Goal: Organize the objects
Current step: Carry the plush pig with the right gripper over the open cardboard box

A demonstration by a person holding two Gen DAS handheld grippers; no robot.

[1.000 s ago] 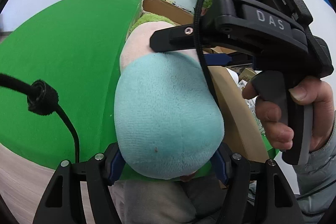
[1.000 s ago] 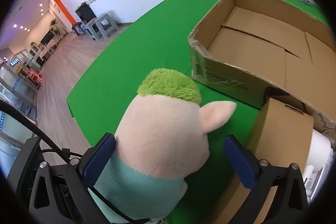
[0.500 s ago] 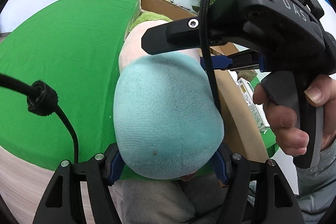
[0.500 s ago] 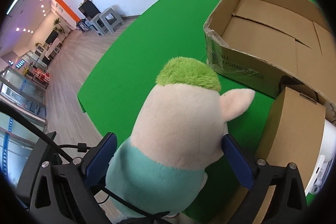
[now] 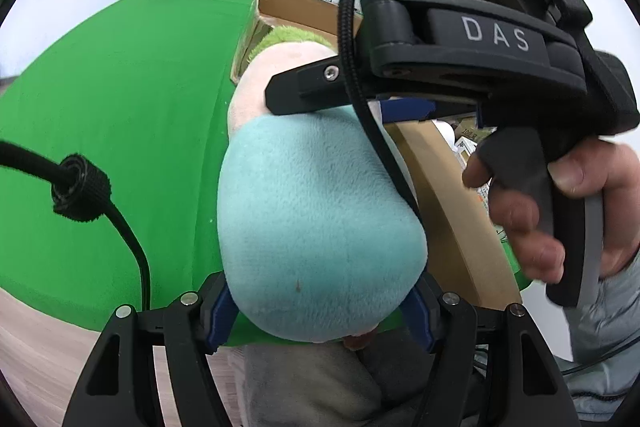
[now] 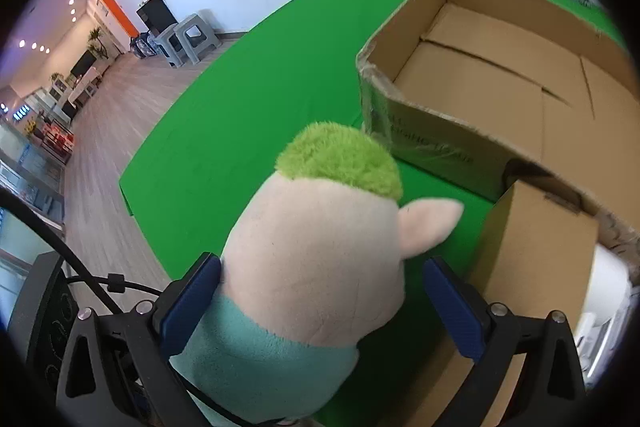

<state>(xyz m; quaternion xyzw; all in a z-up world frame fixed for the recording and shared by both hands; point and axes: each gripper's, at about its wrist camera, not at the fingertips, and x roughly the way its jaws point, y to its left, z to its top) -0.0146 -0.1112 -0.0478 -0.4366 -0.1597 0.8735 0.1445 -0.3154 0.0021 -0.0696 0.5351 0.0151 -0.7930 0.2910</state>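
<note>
We see the green bench (image 6: 248,99) under everything, and on it the big open cardboard box (image 6: 500,75), which looks empty inside. A smaller closed carton (image 6: 536,259) stands just beside its near wall. The plush toy (image 5: 320,211) is held in the air above the near edge of the bench, near the box but not over it.

The left tongs (image 5: 320,311) pinch the teal body of the toy from both sides. The right tongs (image 6: 320,303) stand spread around the neck of the toy, with a gap at the right pad (image 6: 452,307); the left pad seems to touch.

We think the main risk is the hand-over: if the left tongs let go before the right tongs press together, the soft toy can slip down to the floor. Its ear (image 6: 432,223) can also catch on the small carton or on the wall of the box.
</note>
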